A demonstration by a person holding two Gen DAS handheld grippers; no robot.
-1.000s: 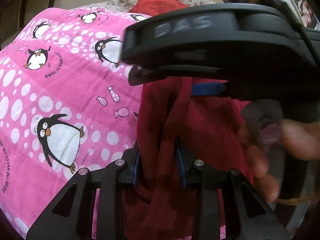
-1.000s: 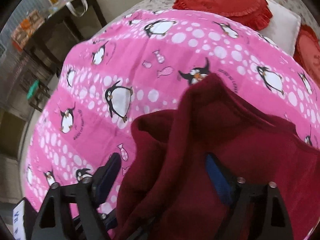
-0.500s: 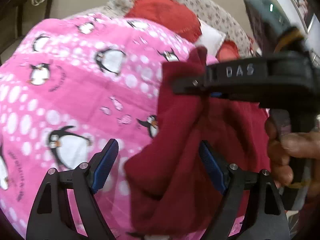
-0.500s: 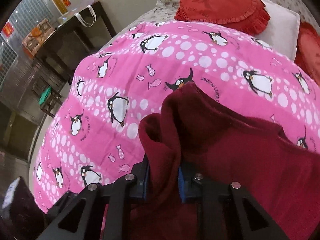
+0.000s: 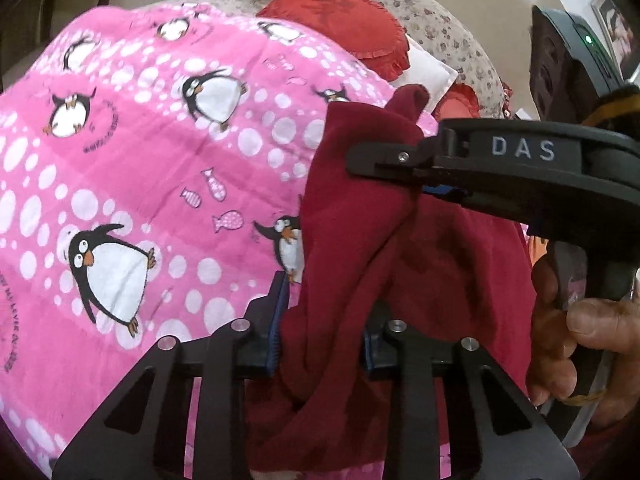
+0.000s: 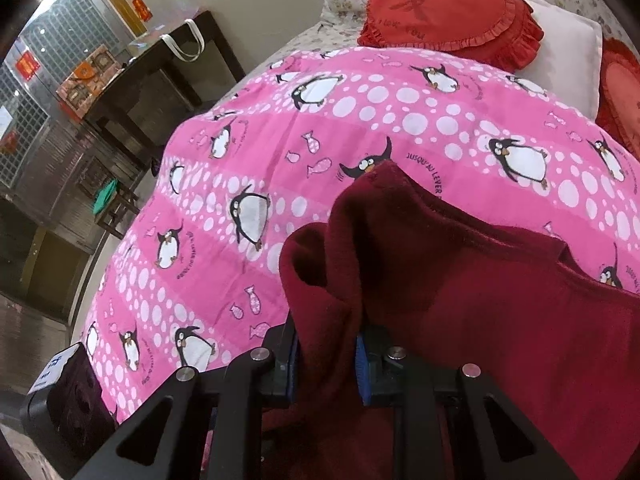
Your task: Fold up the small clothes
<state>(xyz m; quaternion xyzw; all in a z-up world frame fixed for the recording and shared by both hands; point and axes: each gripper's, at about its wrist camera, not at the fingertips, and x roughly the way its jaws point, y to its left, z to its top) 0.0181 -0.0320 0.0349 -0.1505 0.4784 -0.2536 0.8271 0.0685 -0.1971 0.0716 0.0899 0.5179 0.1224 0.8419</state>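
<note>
The dark red garment point(image 5: 360, 232) lies bunched on the pink penguin blanket point(image 5: 152, 184), part of it lifted clear of the blanket, with no flat or squared fold visible in either view; by that evidence the folding is at an early stage and most of the work remains. The left gripper point(image 5: 320, 332) has a thick gather of the cloth between its blue pads, and its jaws are closing on that gather. The right gripper point(image 6: 326, 364) is clamped on a rolled edge of the same garment, the cloth standing up in a ridge ahead of its fingers. In the left view the right gripper crosses the upper right of the frame, close above the cloth, with the person's hand point(image 5: 576, 344) on its handle. Beyond the garment the blanket is bare and offers room to lay the piece flat. Red heart cushions point(image 6: 448, 20) and a white pillow point(image 6: 568, 44) sit at the far end, well apart. A dark table point(image 6: 160, 80) stands off the bed. Nothing obstructs the work except the two grippers' closeness to each other.
</note>
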